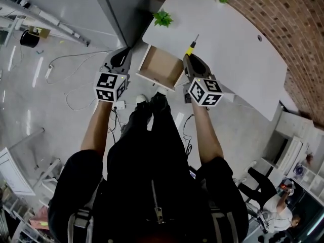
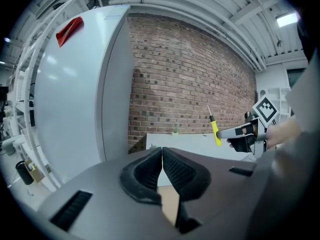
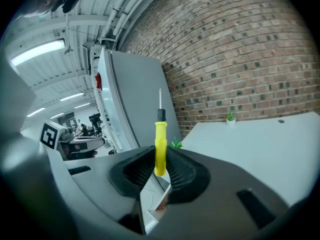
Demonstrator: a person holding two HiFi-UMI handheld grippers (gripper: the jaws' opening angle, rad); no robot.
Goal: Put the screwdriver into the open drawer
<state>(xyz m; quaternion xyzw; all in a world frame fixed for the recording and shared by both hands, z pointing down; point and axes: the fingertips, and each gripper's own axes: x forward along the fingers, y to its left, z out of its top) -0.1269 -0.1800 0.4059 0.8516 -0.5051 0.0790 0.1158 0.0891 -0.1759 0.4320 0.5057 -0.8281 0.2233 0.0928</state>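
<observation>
My right gripper [image 3: 160, 165] is shut on the yellow-handled screwdriver [image 3: 160, 149], which stands upright with its thin metal shaft pointing up. In the head view the screwdriver [image 1: 191, 46] juts out ahead of my right gripper [image 1: 193, 59], just right of the open wooden drawer [image 1: 159, 66] under the white table [image 1: 228, 44]. My left gripper [image 1: 119, 58] hangs left of the drawer, its pads [image 2: 150, 171] pressed together with nothing between them. From the left gripper view the screwdriver [image 2: 214, 129] shows at the right.
A small green plant [image 1: 163, 18] sits on the table's near corner. A tall grey cabinet [image 2: 75, 89] stands left of the drawer, and a brick wall [image 2: 190, 79] runs behind the table. Cables [image 1: 76, 97] lie on the floor to the left.
</observation>
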